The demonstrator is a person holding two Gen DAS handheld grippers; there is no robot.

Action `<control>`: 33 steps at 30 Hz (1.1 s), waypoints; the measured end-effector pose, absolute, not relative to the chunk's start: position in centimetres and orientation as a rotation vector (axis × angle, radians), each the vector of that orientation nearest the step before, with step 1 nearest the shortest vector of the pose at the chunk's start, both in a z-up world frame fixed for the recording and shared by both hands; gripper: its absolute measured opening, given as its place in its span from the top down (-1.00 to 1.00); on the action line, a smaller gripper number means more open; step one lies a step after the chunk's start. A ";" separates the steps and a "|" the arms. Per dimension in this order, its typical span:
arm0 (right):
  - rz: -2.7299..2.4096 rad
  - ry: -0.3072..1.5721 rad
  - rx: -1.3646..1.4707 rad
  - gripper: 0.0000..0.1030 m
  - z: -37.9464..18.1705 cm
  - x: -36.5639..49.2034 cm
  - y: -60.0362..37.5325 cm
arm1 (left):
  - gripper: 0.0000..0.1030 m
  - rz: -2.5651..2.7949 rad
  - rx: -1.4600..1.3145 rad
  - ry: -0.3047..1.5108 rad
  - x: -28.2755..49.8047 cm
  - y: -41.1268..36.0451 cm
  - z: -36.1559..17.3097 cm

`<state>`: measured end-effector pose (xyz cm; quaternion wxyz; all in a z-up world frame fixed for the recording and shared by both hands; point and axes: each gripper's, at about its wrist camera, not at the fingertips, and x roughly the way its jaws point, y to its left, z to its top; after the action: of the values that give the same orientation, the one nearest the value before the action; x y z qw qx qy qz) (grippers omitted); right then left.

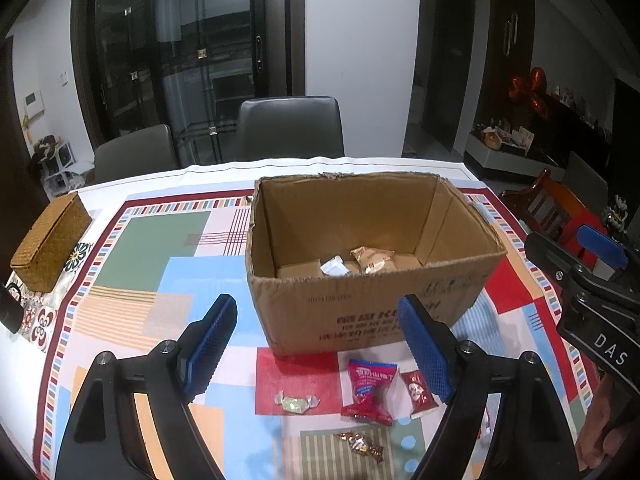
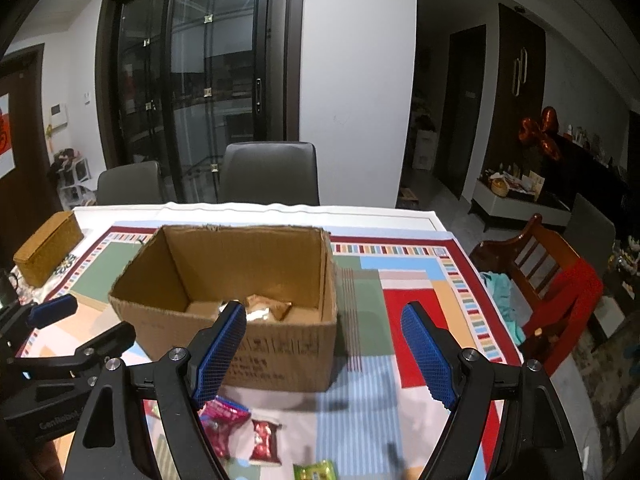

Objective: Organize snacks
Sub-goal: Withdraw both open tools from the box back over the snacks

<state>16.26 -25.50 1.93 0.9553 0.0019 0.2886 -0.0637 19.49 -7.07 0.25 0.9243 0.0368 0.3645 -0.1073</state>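
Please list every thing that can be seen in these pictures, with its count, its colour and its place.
box: 1, brown cardboard, open, middle of the table
snacks in box: at least 2, gold and white, on its floor
snacks on table: 4 in the left view (two red, one clear, one gold), in front of the box
green snack: 1, green, bottom edge of the right view
tablecloth: 1, many colours, covers the table
basket: 1, tan woven, lidded, left edge of the table
grey chairs: 2, behind the table
wooden chair: 1, brown with red, right of the table
left gripper: 1, black with blue pads, open, empty
right gripper: 1, same colours, open, empty
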 end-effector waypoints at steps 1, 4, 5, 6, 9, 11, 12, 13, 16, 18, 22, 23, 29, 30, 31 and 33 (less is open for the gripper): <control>-0.129 0.588 0.006 -0.57 1.9 16.1 -25.5 | -0.60 -0.222 0.073 0.750 19.2 -7.0 0.1; -0.122 0.593 0.016 -0.57 1.8 15.5 -25.6 | -0.60 -0.233 0.055 0.765 18.7 -6.8 -0.2; -0.120 0.593 0.017 -0.57 1.8 15.4 -25.5 | -0.60 -0.233 0.055 0.765 18.4 -6.8 -0.3; -0.120 0.593 0.017 -0.57 1.7 15.3 -25.5 | -0.60 -0.232 0.057 0.765 18.2 -6.8 -0.4; -0.119 0.591 0.008 -0.57 1.6 14.7 -25.3 | -0.60 -0.230 0.056 0.764 17.6 -6.7 -0.6; -0.122 0.589 0.000 -0.57 1.4 14.1 -25.2 | -0.60 -0.228 0.058 0.765 17.2 -6.6 -0.8; -0.124 0.588 -0.001 -0.57 1.3 14.0 -25.1 | -0.60 -0.228 0.059 0.765 17.0 -6.5 -0.8; -0.129 0.586 -0.003 -0.57 1.2 13.7 -25.1 | -0.60 -0.228 0.060 0.765 16.8 -6.6 -0.9; -0.139 0.585 -0.008 -0.57 0.9 13.1 -25.2 | -0.60 -0.230 0.063 0.770 16.2 -6.7 -1.3; -0.140 0.591 -0.005 -0.57 0.6 12.8 -25.3 | -0.60 -0.233 0.067 0.774 16.0 -6.8 -1.6; -0.146 0.604 -0.003 -0.57 0.1 12.4 -25.4 | -0.60 -0.240 0.067 0.782 15.4 -6.9 -2.3; -0.147 0.607 -0.002 -0.57 0.0 12.3 -25.5 | -0.60 -0.239 0.067 0.783 15.2 -6.9 -2.5; -0.151 0.622 0.010 -0.57 -0.9 11.3 -25.8 | -0.60 -0.242 0.061 0.788 14.3 -6.9 -3.3; -0.152 0.625 0.012 -0.57 -1.1 11.2 -25.9 | -0.60 -0.242 0.060 0.788 14.1 -6.9 -3.4; -0.152 0.628 0.015 -0.57 -1.3 11.0 -25.9 | -0.60 -0.242 0.060 0.789 14.2 -6.9 -3.4; -0.152 0.635 0.019 -0.57 -1.7 10.7 -25.9 | -0.60 -0.242 0.058 0.790 14.0 -6.9 -3.6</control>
<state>10.72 -25.87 -1.72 0.9472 0.0094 0.3117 -0.0748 13.99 -6.90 -3.63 0.9154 0.0282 0.3840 -0.1177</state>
